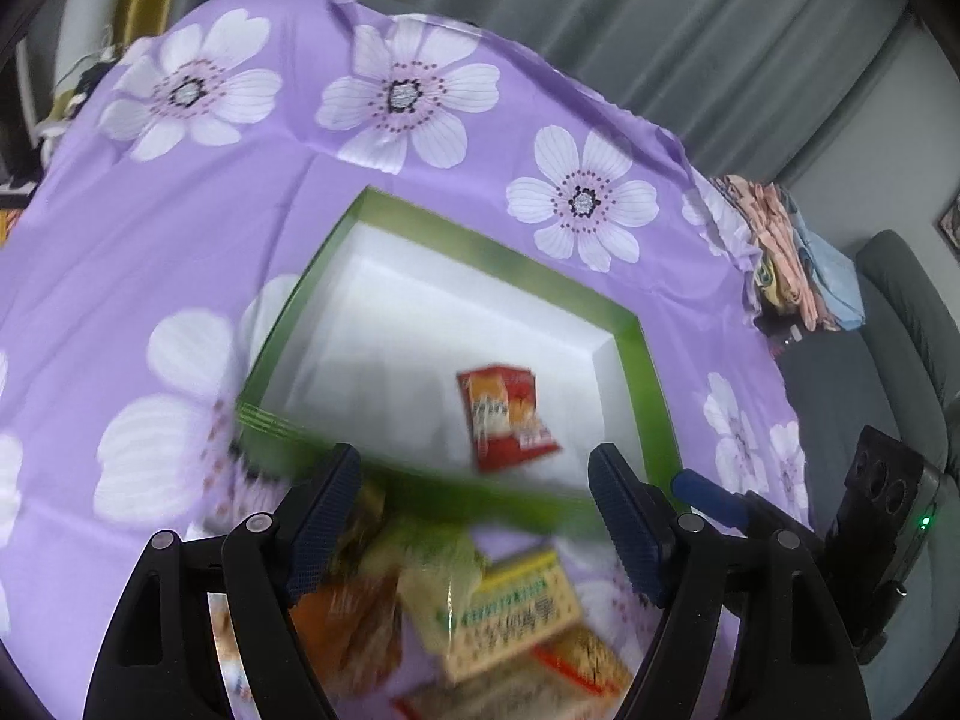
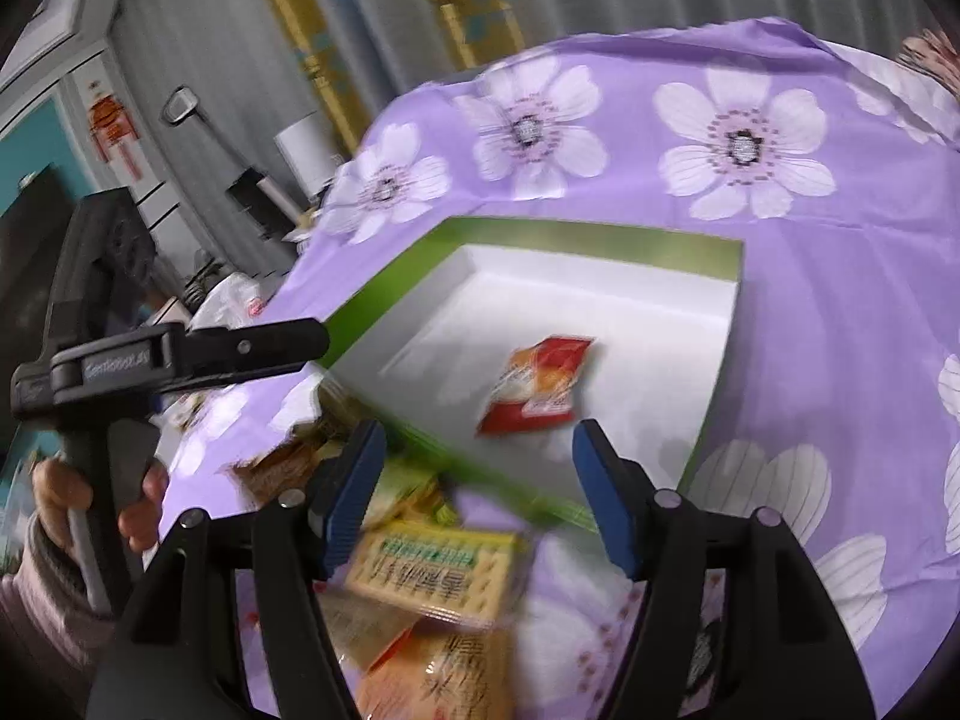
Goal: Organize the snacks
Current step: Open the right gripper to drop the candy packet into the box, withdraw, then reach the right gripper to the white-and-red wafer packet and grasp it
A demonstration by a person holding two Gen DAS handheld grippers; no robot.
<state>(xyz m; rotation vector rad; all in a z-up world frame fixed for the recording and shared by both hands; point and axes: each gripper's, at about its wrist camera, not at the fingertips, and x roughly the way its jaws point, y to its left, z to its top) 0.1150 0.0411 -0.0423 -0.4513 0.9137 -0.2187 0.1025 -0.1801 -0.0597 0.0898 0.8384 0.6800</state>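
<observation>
A green box with a white inside (image 1: 651, 372) (image 2: 384, 294) sits on the purple flowered cloth. One red snack packet (image 1: 507, 417) (image 2: 537, 384) lies flat inside it. A heap of snack packets, with a yellow one (image 1: 510, 618) (image 2: 438, 564) on top, lies on the cloth in front of the box. My left gripper (image 1: 474, 516) is open and empty above the heap. My right gripper (image 2: 480, 492) is open and empty above the heap too. The left gripper also shows in the right wrist view (image 2: 264, 348), at the left beside the box.
The purple cloth (image 1: 180, 240) (image 2: 840, 276) covers the table. Folded clothes (image 1: 792, 252) lie at its far right edge, beside a grey sofa (image 1: 870, 360). Grey curtains hang behind. A cabinet and clutter (image 2: 150, 192) stand left of the table.
</observation>
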